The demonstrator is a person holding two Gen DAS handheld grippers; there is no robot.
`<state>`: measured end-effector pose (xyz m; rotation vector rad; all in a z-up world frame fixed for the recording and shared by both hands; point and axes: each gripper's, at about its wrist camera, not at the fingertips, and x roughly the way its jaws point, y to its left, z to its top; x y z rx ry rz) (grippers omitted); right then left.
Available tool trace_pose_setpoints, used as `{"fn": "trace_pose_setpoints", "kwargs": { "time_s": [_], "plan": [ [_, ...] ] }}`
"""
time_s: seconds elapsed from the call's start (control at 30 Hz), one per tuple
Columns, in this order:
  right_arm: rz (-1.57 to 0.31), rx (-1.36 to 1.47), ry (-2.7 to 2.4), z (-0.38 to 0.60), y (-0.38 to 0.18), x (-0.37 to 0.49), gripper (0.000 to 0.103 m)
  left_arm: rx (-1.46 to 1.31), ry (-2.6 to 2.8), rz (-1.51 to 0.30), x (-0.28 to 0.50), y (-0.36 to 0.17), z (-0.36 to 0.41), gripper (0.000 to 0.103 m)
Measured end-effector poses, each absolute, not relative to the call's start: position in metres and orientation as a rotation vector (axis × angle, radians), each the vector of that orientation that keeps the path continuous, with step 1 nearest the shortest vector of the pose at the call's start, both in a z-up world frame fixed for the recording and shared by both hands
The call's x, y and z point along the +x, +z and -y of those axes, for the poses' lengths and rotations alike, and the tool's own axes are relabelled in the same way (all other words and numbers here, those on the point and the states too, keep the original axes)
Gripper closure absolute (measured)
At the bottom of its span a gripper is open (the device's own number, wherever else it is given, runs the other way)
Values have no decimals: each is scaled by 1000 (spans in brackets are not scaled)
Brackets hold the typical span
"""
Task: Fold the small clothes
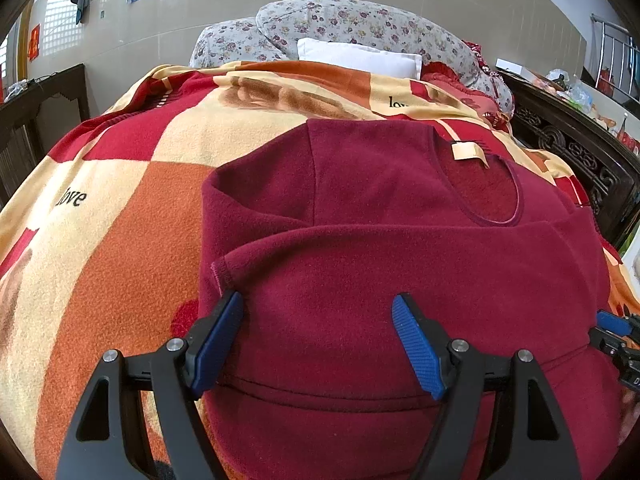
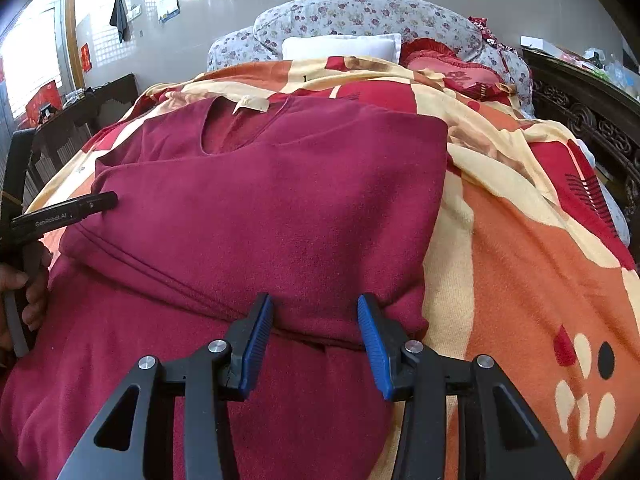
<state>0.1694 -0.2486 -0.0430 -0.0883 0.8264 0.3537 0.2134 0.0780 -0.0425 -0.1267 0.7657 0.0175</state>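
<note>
A dark red fleece top (image 1: 360,264) lies on the bed blanket (image 1: 120,216), neckline and cream label (image 1: 468,151) at the far end, both sleeves folded in across the body. My left gripper (image 1: 318,344) is open just above the top's near left part, by the sleeve cuff (image 1: 224,268). My right gripper (image 2: 316,344) is open over the top (image 2: 260,208), its blue fingers on either side of a folded edge near the hem. The right gripper also shows at the right edge of the left wrist view (image 1: 618,332); the left one shows in the right wrist view (image 2: 68,212).
The blanket (image 2: 520,260) is orange, red and cream. A white pillow (image 1: 356,56), a red cushion (image 2: 444,68) and a floral quilt (image 1: 360,20) lie at the head. A dark carved wooden bed frame (image 1: 568,148) runs along the right; dark furniture (image 1: 36,108) stands left.
</note>
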Motion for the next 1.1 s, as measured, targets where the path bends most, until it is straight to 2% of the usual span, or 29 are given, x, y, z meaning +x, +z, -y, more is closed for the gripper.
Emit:
{"fn": "trace_pose_setpoints", "kwargs": {
  "time_s": [0.1, 0.13, 0.23, 0.3, 0.37, 0.57, 0.8, 0.83, 0.9, 0.97, 1.03, 1.1],
  "plan": [
    [-887, -114, 284, 248, -21, 166, 57, -102, -6, -782, 215, -42, -73, 16],
    [-870, -101, 237, 250, -8, 159, 54, -77, -7, -785, 216, -41, -70, 16],
    [-852, -59, 182, 264, 19, 127, 36, 9, -43, -748, 197, -21, -61, 16],
    [-833, -12, 228, 277, 33, 84, 33, 18, -106, -731, 177, -7, -63, 16],
    [-814, -1, 266, 283, 37, 49, 23, 38, -147, -710, 149, 5, -70, 16],
    [-789, -10, 305, 295, 17, -50, 23, -26, -199, -773, 73, 1, -102, 15],
    [-773, -2, 325, 290, -6, -105, 23, -66, -282, -840, -23, -21, -113, 15],
    [-772, -2, 314, 290, -10, -110, 23, -63, -294, -837, -34, -23, -112, 15],
    [-768, 63, 326, 295, -18, -118, 32, -73, -312, -841, -52, -27, -111, 15],
    [-788, 132, 339, 300, -30, -122, 54, -87, -346, -860, -66, -31, -107, 16],
    [-818, 169, 353, 301, -41, -124, 60, -86, -363, -856, -79, -31, -105, 21],
    [-828, 201, 358, 302, -49, -126, 61, -98, -394, -848, -89, -29, -103, 23]
  ]
}}
